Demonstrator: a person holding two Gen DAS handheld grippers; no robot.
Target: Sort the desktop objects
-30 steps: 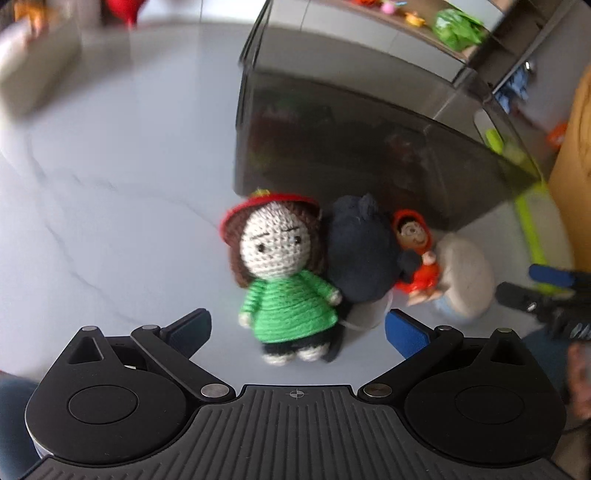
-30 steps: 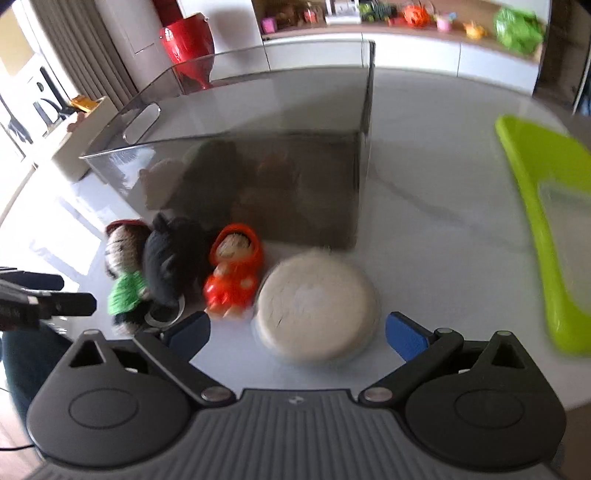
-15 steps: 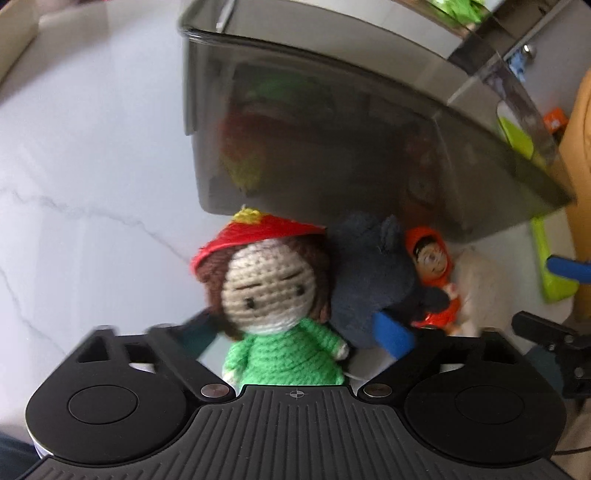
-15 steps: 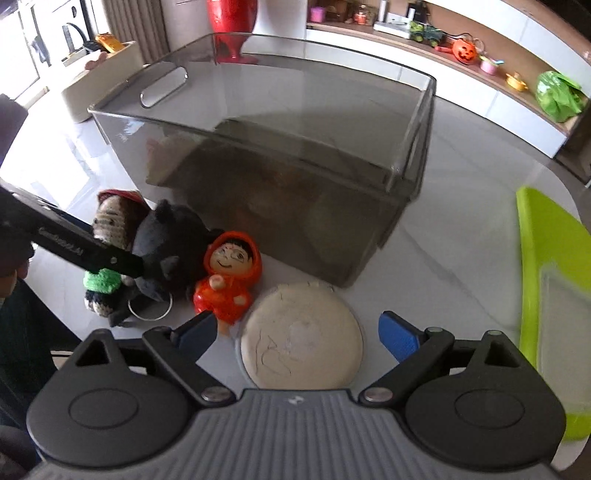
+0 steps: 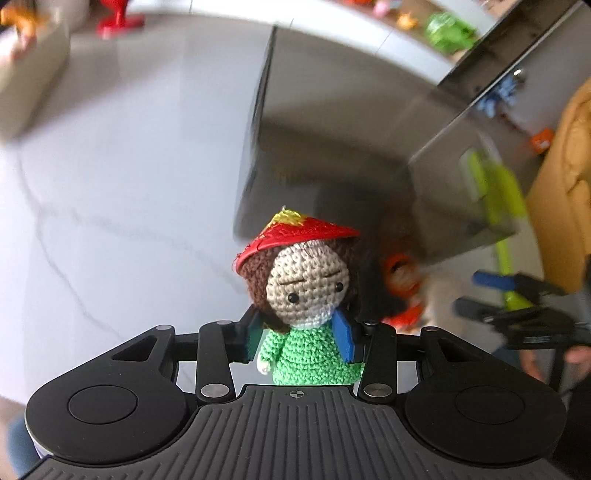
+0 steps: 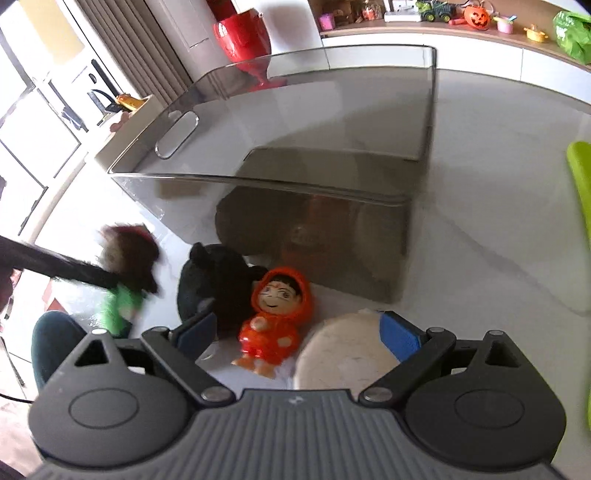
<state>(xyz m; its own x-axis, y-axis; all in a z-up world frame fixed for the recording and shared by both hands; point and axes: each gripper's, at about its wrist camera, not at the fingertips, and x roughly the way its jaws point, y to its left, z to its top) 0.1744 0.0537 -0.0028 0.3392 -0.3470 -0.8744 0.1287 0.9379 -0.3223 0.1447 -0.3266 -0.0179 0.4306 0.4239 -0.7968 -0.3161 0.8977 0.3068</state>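
A crochet doll [image 5: 310, 288] with a red hat and green dress sits between the blue pads of my left gripper [image 5: 299, 338], whose jaws are closing and pressing on its shoulders. In the right wrist view the doll [image 6: 125, 266] is blurred and off the table. My right gripper [image 6: 298, 330] stands open just above a red-hooded figure [image 6: 277, 314], which lies between a black plush [image 6: 214, 280] and a round beige disc [image 6: 340, 358]. Its right pad overlaps the disc. A smoky transparent bin [image 6: 258, 181] stands right behind these toys.
A lime-green object [image 6: 581, 184] lies on the white marble table at the right. A pale box [image 6: 125, 136] and a red vase [image 6: 242, 35] stand beyond the bin at the left. A person's leg [image 6: 51, 339] is at the table's near edge.
My left gripper went from wide open to closed around the crochet doll and raised it off the table. My right gripper shifted left, from over the beige disc to over the red-hooded figure.
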